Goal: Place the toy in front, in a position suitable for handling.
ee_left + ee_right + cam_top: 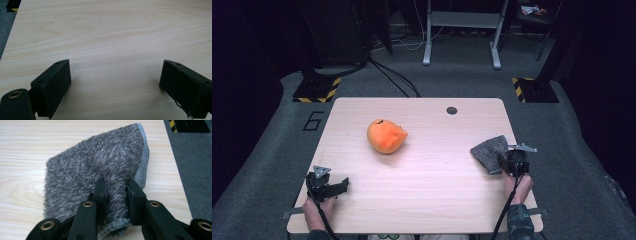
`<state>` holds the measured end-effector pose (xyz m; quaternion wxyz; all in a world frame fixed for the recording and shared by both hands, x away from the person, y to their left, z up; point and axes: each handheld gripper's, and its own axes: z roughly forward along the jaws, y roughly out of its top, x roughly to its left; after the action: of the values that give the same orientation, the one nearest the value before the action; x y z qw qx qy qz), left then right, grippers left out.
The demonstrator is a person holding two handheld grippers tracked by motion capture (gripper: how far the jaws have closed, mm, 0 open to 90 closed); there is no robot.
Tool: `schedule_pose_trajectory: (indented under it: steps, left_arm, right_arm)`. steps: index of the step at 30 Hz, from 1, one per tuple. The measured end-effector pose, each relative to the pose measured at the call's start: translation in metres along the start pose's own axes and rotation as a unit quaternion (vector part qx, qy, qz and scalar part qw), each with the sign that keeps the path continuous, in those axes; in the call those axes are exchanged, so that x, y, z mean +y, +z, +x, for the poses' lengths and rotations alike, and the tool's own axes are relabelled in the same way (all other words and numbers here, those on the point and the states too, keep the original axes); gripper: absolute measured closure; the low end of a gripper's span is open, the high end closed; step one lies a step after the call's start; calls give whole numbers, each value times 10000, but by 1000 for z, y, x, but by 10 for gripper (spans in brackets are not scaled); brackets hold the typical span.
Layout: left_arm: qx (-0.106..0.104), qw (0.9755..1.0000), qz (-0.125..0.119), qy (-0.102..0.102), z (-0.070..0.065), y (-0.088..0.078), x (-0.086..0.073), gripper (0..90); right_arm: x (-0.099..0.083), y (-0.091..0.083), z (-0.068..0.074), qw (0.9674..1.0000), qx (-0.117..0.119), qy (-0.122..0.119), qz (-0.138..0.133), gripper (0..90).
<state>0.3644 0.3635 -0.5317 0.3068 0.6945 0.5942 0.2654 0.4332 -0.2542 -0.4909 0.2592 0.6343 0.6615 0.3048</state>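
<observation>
left of the cloth (pixel 490 152), an orange plush toy (pixel 385 136) lies well apart.

A round orange soft toy (pixel 385 136) sits on the light wooden table (pixel 432 190), a bit left of the middle. A small dark round hole (pixel 452 110) is near the far edge of the table. Grey carpet (pixel 267 150) lies all around. Two black blocks with yellow stripes (pixel 318 89) sit on the floor behind the table. A white metal frame (pixel 462 25) stands farther back, with cables beside it.
</observation>
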Motion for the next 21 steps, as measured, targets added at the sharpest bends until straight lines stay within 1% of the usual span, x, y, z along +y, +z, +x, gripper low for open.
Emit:
schedule_pose_trajectory:
  steps: [1, 2, 3, 4, 5, 7, 9, 11, 14, 15, 17, 18, 19, 20, 21]
  left_arm:
    - [2, 10000, -3, 6, 0, 0, 0, 95]
    - [2, 10000, -5, 6, 0, 0, 0, 95]
    - [0, 10000, -1, 2, 0, 0, 0, 95]
    - [1, 10000, -5, 7, 0, 0, 0, 95]
    - [1, 10000, -4, 5, 0, 0, 0, 95]
    - [-1, 10000, 0, 1, 0, 0, 0, 95]
    - [1, 10000, -5, 5, 0, 0, 0, 95]
    - [0, 10000, -2, 6, 0, 0, 0, 95]
    - [0, 10000, 4, -1, 0, 0, 0, 95]
    - [-2, 10000, 1, -2, 0, 0, 0, 95]
    - [3, 10000, 1, 1, 0, 0, 0, 95]
    - [0, 10000, 2, 0, 0, 0, 0, 95]
    - [6, 10000, -4, 6, 0, 0, 0, 95]
    - [1, 10000, 1, -1, 0, 0, 0, 95]
    - [3, 10000, 1, -2, 0, 0, 0, 95]
  right_arm:
    - [0, 2, -1, 10000, -37, 26, 33, 716]
    - [-1, 6, -2, 9998, -132, 82, 130, 697]
    - [-1, 6, -2, 9998, -132, 82, 130, 697]
    - [-2, 8, -2, 9996, -185, 124, 168, 689]
    - [-2, 10, -4, 9995, -204, 88, 202, 666]
    - [-3, 11, -6, 9992, -261, 175, 251, 595]
    - [-4, 10, -9, 9991, -296, 184, 255, 498]
    - [-4, 4, -11, 9991, -314, 226, 199, 390]
    - [-2, -10, -12, 9995, -283, 149, 64, 258]
    - [-1, -15, -11, 9996, -230, 129, 73, 224]
    - [0, -24, -9, 9999, -99, 17, -17, 181]
    - [1, -33, -3, 9999, 48, -95, -56, 149]
    - [1, -33, -3, 9999, 48, -95, -56, 149]
    - [1, -39, 6, 9993, 254, -253, -60, 144]
    - [1, -39, 6, 9993, 254, -253, -60, 144]
